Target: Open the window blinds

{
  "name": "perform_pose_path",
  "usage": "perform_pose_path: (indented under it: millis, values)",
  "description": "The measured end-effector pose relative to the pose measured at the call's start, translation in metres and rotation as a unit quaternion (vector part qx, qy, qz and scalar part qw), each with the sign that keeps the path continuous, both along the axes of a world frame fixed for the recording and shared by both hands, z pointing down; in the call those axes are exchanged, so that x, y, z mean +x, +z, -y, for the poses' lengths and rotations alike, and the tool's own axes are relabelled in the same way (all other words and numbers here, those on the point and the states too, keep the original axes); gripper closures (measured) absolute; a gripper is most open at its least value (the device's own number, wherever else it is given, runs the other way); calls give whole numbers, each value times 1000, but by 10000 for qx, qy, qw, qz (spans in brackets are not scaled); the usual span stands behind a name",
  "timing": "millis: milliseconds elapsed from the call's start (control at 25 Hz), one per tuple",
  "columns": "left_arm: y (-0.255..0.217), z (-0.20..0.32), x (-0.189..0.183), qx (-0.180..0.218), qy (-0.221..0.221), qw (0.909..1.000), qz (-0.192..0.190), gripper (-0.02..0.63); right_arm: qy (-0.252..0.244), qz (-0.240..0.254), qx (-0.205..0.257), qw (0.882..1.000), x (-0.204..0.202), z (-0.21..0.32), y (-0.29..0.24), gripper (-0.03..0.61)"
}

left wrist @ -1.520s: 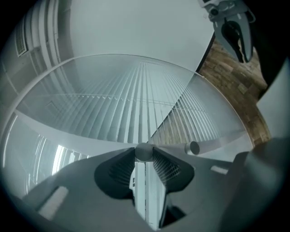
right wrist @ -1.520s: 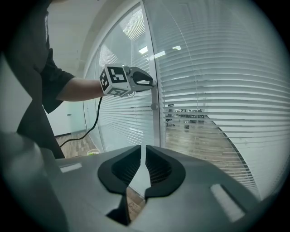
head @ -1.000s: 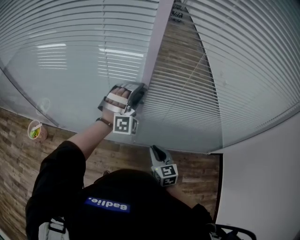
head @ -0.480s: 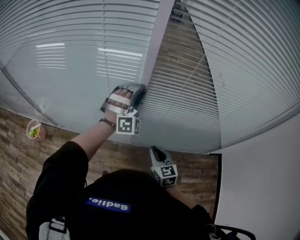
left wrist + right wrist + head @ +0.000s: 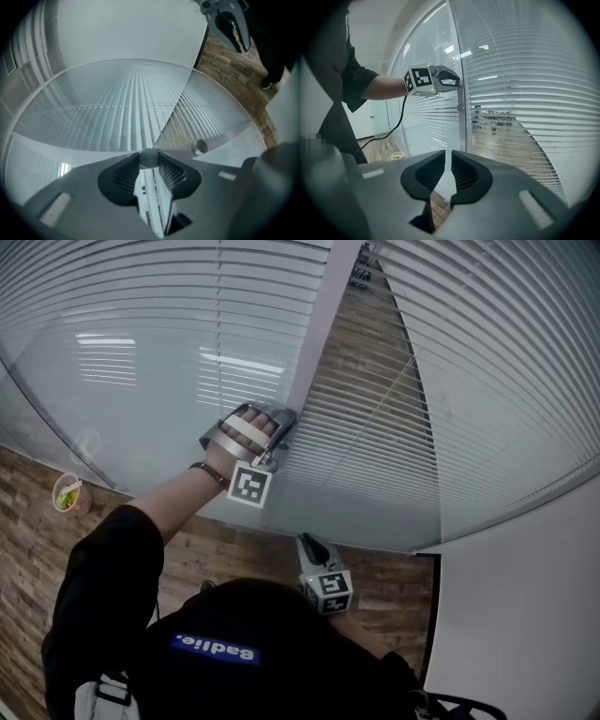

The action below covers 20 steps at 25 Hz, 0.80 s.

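Note:
Slatted blinds (image 5: 375,427) hang behind the glass on both sides of a pale upright window post (image 5: 319,343). My left gripper (image 5: 277,423) is raised to that post and shows there in the right gripper view too (image 5: 457,83). Its jaws have just been closing. They now press on a small round grey knob (image 5: 149,158) on the post. My right gripper (image 5: 309,542) hangs lower, near my chest, apart from the window. Its jaws (image 5: 448,161) stand almost together with nothing between them.
A second round knob (image 5: 199,147) sits on the frame to the right of the held one. A cup with food (image 5: 67,495) stands on the wooden floor (image 5: 394,577) at the left. A white wall (image 5: 525,615) closes the right side. A black cable (image 5: 401,122) hangs from the left gripper.
The left gripper has rolled in place at the post, and its marker cube has swung round. The right gripper has not moved.

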<state>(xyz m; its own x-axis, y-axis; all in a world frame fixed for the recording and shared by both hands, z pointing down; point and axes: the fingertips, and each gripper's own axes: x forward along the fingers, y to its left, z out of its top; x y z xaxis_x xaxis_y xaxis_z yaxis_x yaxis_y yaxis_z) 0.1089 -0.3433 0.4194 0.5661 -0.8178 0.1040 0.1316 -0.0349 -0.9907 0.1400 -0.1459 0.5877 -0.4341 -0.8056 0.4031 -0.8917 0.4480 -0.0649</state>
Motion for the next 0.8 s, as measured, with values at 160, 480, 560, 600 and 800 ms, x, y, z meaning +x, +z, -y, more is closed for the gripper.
perform_pose_path:
  millis: [160, 480, 560, 600, 800]
  values:
    - [0, -1, 1, 131, 171, 9993, 322, 491, 10, 38, 0, 10000, 0, -1, 0, 532]
    - [-3, -1, -9, -642, -123, 9909, -1176, 416, 23, 23, -13, 10000, -3, 0, 0, 520]
    - [-6, -2, -8, -777, -179, 9851, -1526, 416, -1, -4, -20, 10000, -4, 0, 1, 520]
    - [-7, -3, -6, -839, -192, 9825, -1654, 417, -16, -10, -26, 10000, -5, 0, 1, 520]
    - [-3, -2, 1, -993, -320, 9757, -1925, 483, -9, -12, -17, 10000, -5, 2, 2, 525]
